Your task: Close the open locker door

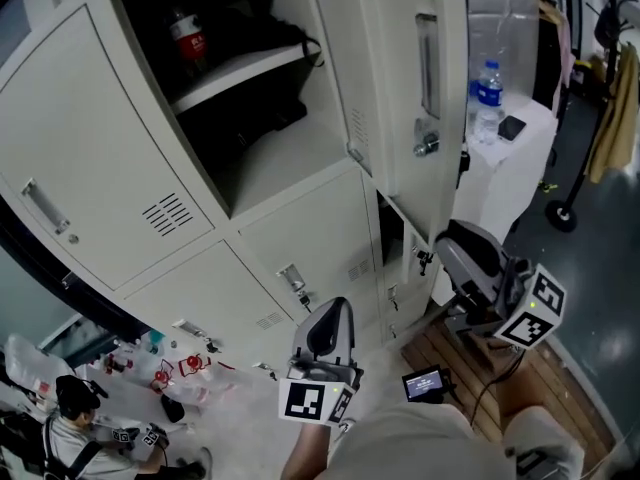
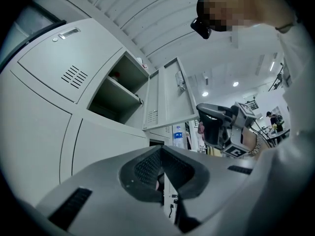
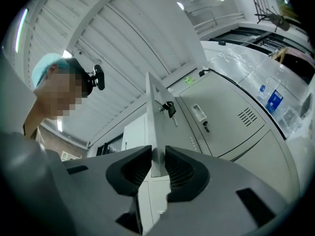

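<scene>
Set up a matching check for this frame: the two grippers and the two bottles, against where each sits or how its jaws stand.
Things:
1. left gripper
2. right gripper
3. water bottle
4. red-labelled bottle

Places or states:
A. on the shelf inside the open locker
B. jaws together, holding nothing
C. on the white top beside the lockers
D. jaws clamped on the edge of the locker door

Pairs: 1-B, 2-D, 3-C, 4-A

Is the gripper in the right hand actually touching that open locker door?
Touching. The right gripper view shows the right hand-held gripper closed on the open locker door, its lower edge sitting between both jaws with no gap showing.
</scene>
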A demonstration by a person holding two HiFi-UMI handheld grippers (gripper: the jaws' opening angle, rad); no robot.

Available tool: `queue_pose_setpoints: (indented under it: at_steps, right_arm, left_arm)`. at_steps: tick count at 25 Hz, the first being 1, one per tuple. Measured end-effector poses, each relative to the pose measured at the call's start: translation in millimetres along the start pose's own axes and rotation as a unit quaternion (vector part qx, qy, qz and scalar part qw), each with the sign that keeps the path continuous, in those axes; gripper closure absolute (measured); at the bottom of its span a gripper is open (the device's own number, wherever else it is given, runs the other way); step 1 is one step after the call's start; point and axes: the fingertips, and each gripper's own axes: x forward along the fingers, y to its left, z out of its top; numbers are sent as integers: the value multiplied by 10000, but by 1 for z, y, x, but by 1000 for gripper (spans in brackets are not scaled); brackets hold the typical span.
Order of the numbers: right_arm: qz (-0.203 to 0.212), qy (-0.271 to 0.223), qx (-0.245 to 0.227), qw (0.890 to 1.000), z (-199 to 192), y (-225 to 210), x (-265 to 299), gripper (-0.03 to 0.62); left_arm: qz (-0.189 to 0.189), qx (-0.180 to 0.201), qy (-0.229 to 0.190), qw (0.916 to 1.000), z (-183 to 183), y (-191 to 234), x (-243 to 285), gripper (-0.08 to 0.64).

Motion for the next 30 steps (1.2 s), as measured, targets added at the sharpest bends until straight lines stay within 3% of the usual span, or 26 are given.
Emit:
queue_pose_setpoints:
  at_steps: [14, 30]
  right_arm:
    - [-804, 430, -1232, 9882, -66, 65, 86, 505]
    - [-1663, 625, -2090, 9616, -129, 72, 182, 511]
  left_arm:
    - [167, 54, -145, 9997, 22, 81, -47, 552]
    - [225, -166, -194, 9994, 26, 154, -100, 552]
